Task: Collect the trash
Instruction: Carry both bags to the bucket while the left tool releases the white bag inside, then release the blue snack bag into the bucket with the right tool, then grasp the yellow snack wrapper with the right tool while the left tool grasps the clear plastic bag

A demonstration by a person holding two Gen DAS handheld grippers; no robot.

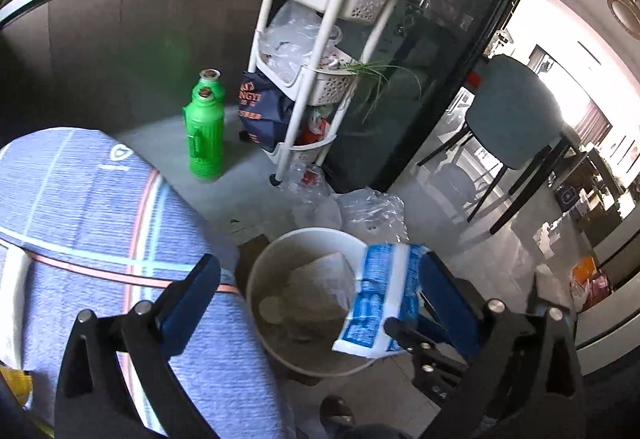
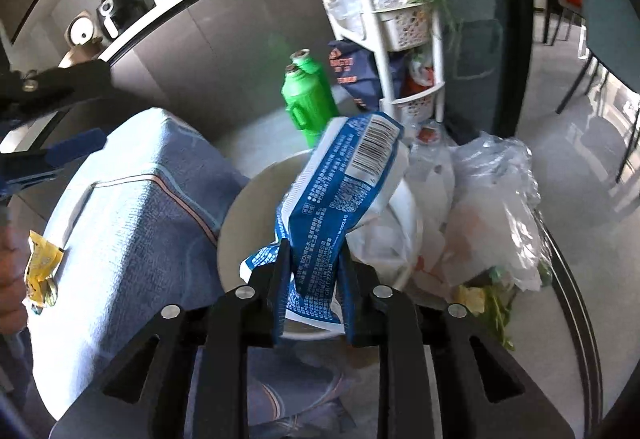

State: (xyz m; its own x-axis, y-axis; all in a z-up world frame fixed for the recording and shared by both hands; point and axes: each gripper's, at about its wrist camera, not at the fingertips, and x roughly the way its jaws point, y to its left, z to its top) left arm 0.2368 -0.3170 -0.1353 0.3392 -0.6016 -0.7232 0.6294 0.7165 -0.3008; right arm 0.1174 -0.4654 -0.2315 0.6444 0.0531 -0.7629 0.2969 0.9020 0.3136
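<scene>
With the right gripper [image 2: 312, 271] clamped on the blue-and-white wrapper [image 2: 340, 191] directly above the white bin [image 2: 240, 211], lower it past the bin's rim before letting go, while the left gripper [image 1: 316, 291], fingers wide apart and empty, stays clear.

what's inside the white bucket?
In the white bucket: a crumpled paper sheet and a round pale disc on its grimy bottom. The blue-and-white wrapper covers its right side, hiding anything there.
</scene>
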